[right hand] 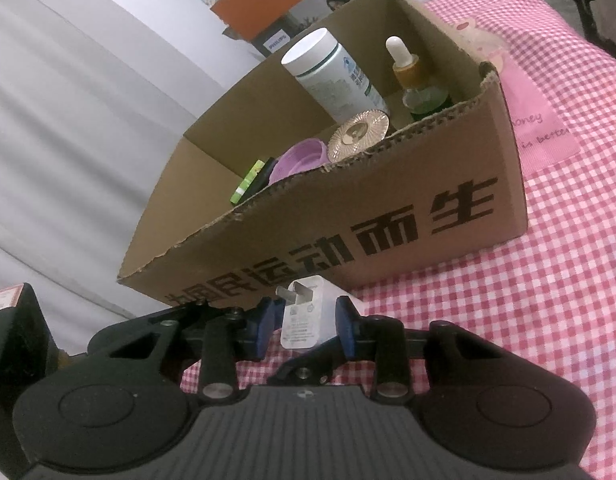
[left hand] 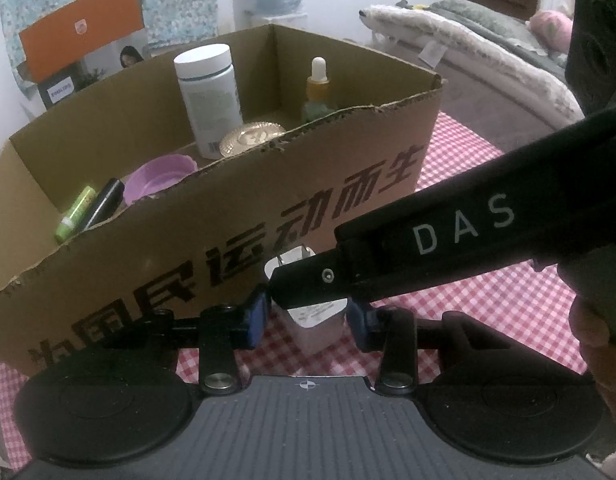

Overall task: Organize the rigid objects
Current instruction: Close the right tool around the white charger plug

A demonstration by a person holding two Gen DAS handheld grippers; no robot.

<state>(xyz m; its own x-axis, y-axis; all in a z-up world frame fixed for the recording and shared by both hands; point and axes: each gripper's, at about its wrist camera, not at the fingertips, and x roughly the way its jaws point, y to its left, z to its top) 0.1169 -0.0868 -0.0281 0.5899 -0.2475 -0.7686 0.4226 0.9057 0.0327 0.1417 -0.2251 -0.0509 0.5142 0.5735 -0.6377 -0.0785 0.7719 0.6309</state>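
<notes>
A white plug-in charger (right hand: 304, 320) stands on the red-checked cloth, prongs up, just in front of the cardboard box (right hand: 387, 240). My right gripper (right hand: 306, 328) straddles it. Its right pad lies against the charger and a thin gap shows at the left pad. My left gripper (left hand: 308, 320) also has the charger (left hand: 317, 320) between its blue pads, with clear space on the left side. One black finger (left hand: 308, 280) of the right gripper crosses in front and hides the charger's upper half.
The open box holds a white bottle (left hand: 208, 96), a dropper bottle (left hand: 317, 88), a gold disc (left hand: 248, 138), a purple bowl (left hand: 160, 178), a green tube (left hand: 74, 218) and a black pen. An orange box (left hand: 82, 28) stands behind; a bed (left hand: 487, 52) lies at right.
</notes>
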